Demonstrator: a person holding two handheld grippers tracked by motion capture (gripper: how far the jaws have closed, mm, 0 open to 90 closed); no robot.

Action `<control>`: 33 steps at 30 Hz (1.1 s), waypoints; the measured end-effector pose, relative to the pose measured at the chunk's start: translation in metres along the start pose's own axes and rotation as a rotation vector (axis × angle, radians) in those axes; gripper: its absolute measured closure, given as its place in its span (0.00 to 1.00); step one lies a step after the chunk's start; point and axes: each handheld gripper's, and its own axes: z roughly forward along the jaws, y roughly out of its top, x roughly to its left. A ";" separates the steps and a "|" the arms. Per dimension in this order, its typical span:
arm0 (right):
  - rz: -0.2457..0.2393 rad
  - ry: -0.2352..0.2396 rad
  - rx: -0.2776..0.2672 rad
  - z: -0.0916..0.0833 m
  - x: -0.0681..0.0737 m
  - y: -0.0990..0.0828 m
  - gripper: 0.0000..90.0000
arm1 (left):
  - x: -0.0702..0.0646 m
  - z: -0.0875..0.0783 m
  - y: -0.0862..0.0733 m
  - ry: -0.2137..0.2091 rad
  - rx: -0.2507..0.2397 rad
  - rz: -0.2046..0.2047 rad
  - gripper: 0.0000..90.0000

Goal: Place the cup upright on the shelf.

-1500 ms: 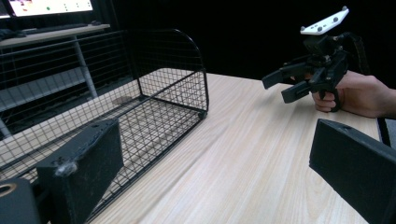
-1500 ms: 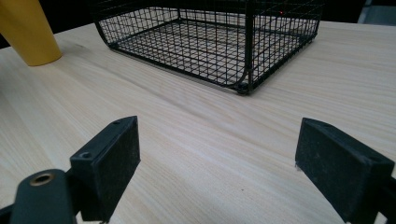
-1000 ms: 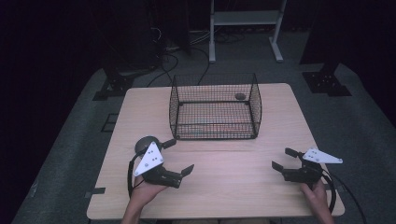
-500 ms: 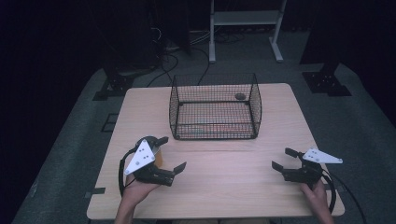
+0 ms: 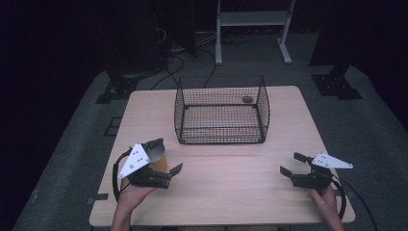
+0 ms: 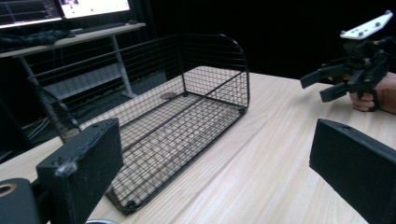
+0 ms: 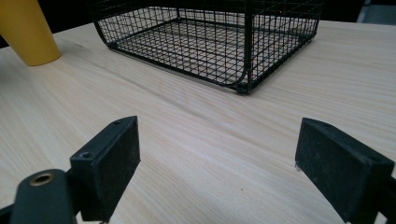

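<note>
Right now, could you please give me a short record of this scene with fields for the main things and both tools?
surface: light wooden table
basket: black wire mesh basket, upright, far middle of the table
cup: yellow-orange tapered cup, near left, between the open jaws of the left tool
left tool: open, not closed on the cup
right tool: open, holds nothing, near right

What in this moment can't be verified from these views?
- Yellow cup: high view, the left gripper and its plate cover most of it; contact unclear.
- Cup top: right gripper view, cut off by the frame edge.
- Small dark thing behind the basket: too small to identify.
</note>
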 end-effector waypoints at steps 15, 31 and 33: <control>-0.001 -0.001 0.000 0.000 0.000 0.000 0.14 | 0.028 -0.020 -0.015 0.104 0.003 -0.036 0.02; 0.000 -0.001 0.000 0.000 0.000 0.000 0.14 | 0.048 -0.020 -0.045 0.140 0.063 -0.086 0.01; 0.000 -0.001 0.000 0.000 0.000 0.000 0.14 | 0.050 -0.020 -0.048 0.149 0.071 -0.092 0.01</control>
